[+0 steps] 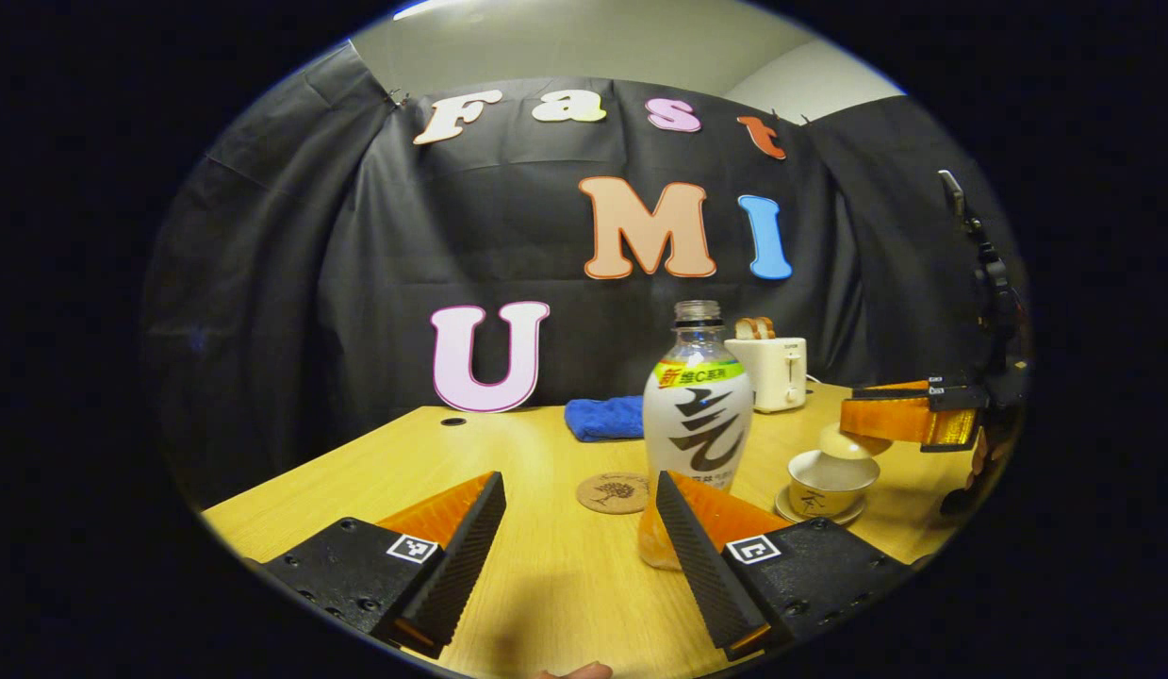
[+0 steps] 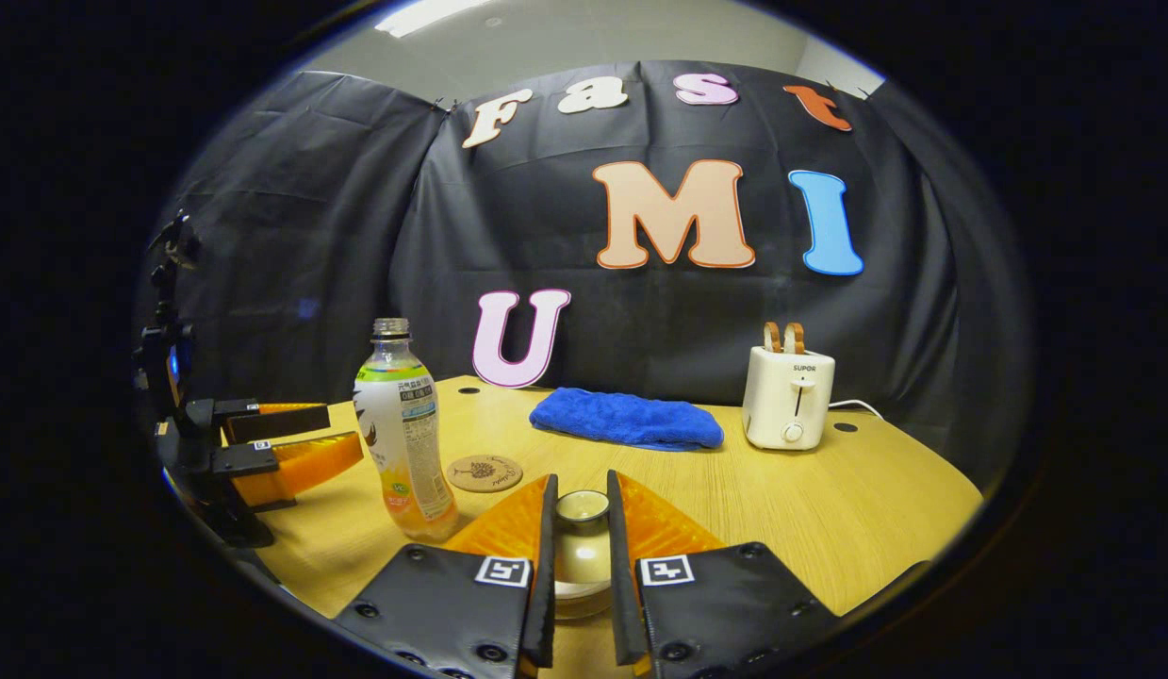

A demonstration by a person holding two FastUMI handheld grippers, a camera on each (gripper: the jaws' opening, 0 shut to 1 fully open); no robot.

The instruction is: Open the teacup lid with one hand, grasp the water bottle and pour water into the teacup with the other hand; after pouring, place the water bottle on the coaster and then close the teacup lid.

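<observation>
In the left gripper view, the left claw (image 1: 576,528) is seen spread wide, its black ribbed pads backed by orange wedges, with nothing held between them; the right finger is placed just in front of the base of the water bottle (image 1: 697,405). The bottle is a clear plastic one with a white printed sleeve, its neck uncapped, and it is stood upright on the pale wood-grain counter (image 1: 546,585). A round cork coaster (image 1: 614,492) is laid flat just left of the bottle. To the right, a cream glazed teacup (image 1: 829,481) is set on a matching saucer, and its domed lid (image 1: 846,441) is seen lifted slightly above the rim, tilted, beneath the orange fingers of the right claw (image 1: 909,420). In the right gripper view, the right claw (image 2: 580,528) is closed down to a narrow gap on the knob of the lid (image 2: 582,556), both ribbed pads pressed against it. The bottle (image 2: 406,434) is seen at the left, the coaster (image 2: 485,472) just beside it. A folded blue terry cloth (image 2: 627,419) and a white boxy toaster (image 2: 788,396) are kept farther back near the black cloth wall.
</observation>
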